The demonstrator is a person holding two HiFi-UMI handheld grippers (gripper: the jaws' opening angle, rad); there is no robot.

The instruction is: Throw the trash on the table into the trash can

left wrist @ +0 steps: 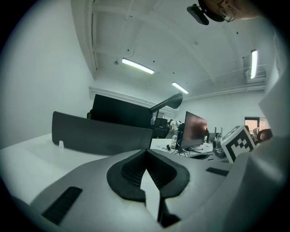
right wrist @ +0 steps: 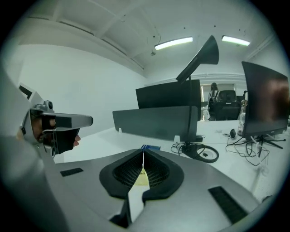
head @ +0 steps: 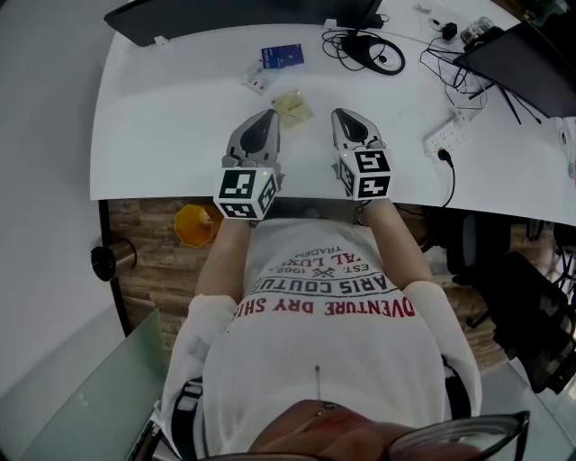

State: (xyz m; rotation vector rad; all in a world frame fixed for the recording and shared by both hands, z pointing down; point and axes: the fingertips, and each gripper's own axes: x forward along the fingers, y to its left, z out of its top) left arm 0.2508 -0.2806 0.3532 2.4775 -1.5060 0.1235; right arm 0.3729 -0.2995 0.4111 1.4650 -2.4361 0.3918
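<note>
Three pieces of trash lie on the white table [head: 162,135]: a yellowish wrapper [head: 292,106], a small clear wrapper [head: 256,81] and a blue packet [head: 282,56]. My left gripper [head: 267,115] and right gripper [head: 345,114] hover side by side near the table's front edge, either side of the yellowish wrapper and just short of it. Both are shut with nothing in them. In the right gripper view the shut tips [right wrist: 143,153] point at the yellowish wrapper [right wrist: 142,177] and the blue packet [right wrist: 151,147] beyond. The left gripper's tips [left wrist: 146,152] meet too. An orange trash can [head: 195,225] stands on the floor under the table's front left.
A coil of black cable [head: 373,52] lies behind the right gripper, a white power strip [head: 447,135] to its right. A dark partition [head: 225,13] runs along the back edge and a dark screen [head: 526,54] sits back right. A metal can [head: 112,259] stands on the floor.
</note>
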